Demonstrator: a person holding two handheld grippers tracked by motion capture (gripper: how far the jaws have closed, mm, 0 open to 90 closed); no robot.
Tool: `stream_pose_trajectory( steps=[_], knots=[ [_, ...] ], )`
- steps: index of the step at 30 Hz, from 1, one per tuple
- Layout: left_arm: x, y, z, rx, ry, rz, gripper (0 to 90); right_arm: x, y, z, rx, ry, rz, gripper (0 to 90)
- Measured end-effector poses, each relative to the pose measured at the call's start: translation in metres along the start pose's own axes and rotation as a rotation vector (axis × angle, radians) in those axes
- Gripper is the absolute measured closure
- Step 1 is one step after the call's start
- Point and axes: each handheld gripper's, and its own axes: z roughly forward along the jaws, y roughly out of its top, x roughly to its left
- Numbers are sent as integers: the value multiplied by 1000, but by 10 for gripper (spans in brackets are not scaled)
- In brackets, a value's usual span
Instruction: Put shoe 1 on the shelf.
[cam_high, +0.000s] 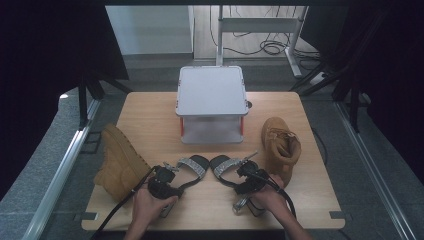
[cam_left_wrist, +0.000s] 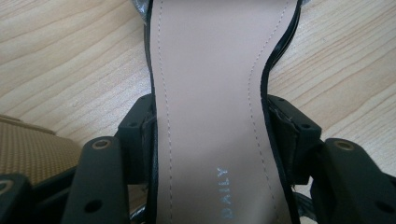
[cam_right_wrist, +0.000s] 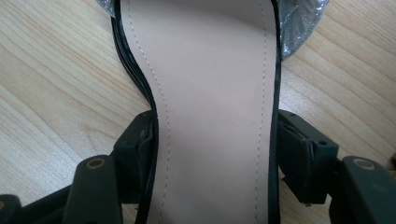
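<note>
Fingers (cam_left_wrist: 140, 135) of the left gripper (cam_high: 161, 184) clasped one black strappy sandal with a beige insole (cam_left_wrist: 210, 107) at its waist; the right gripper (cam_high: 248, 179) likewise pinched its twin (cam_right_wrist: 215, 107), both on the wooden worktop (cam_high: 150, 115). Tan suede boots (cam_high: 120, 160) flanked them. Next probably lifting both toward the white lidded box (cam_high: 212, 92).

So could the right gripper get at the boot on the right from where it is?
Probably not yet: the right gripper straddles a sandal. Once freed, the boot stands just beside it with bare table between.
</note>
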Motion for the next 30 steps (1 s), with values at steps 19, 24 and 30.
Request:
stream_pose_trajectory(
  steps=[19,24,30],
  knots=[
    [3,2,-13,-82,-24,-22,416,-4,-4,-17,-71,28,48,372],
    [3,4,-16,-100,-31,-32,416,-6,-2,-22,-94,31,61,374],
    [4,6,-19,-104,-30,-33,416,-8,-1,-22,-96,45,68,378]
  ],
)
